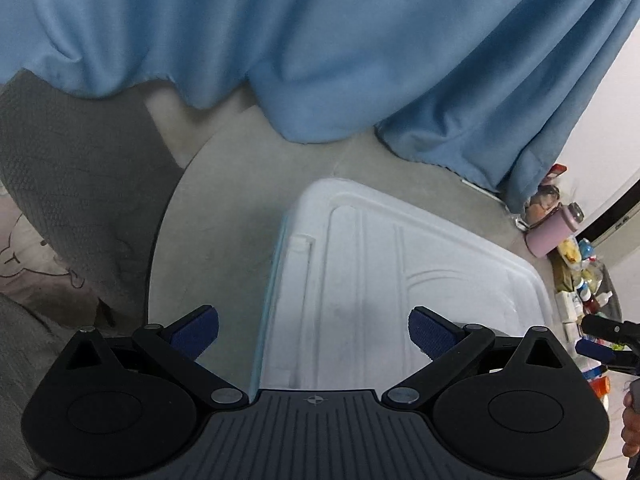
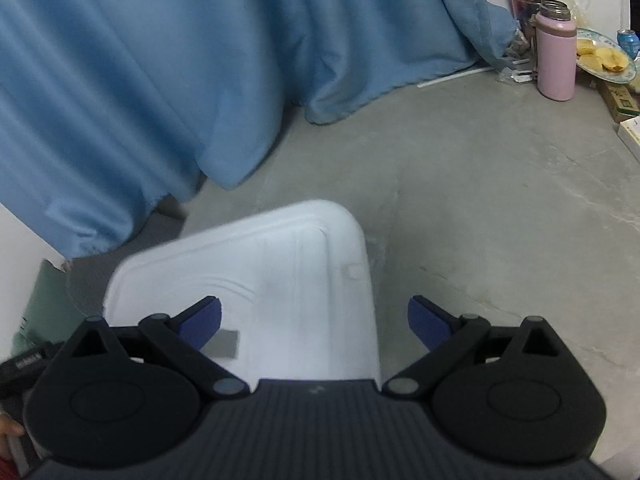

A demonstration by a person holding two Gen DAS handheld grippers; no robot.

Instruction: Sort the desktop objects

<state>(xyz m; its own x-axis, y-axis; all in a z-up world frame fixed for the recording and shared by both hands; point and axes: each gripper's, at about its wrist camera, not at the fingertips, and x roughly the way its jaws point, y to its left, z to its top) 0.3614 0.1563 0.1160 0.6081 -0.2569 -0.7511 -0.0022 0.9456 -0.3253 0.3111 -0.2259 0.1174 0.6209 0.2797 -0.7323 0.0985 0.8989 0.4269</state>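
A white plastic box with its lid on (image 1: 400, 264) sits on the grey round table (image 1: 224, 208); it also shows in the right wrist view (image 2: 288, 280). My left gripper (image 1: 314, 330) is open and empty, held above the box's left edge. My right gripper (image 2: 314, 326) is open and empty, above the box's right corner. The right gripper's fingers (image 1: 596, 350) show at the far right of the left wrist view. A pink bottle (image 2: 555, 54) stands at the table's far right among small desktop items (image 1: 580, 288).
A blue curtain (image 1: 304, 40) hangs along the far side of the table. A plate of yellow food (image 2: 604, 58), a blue can (image 2: 627, 40) and flat boxes (image 2: 622, 100) sit near the bottle. A grey blanket (image 1: 72, 184) lies left of the table.
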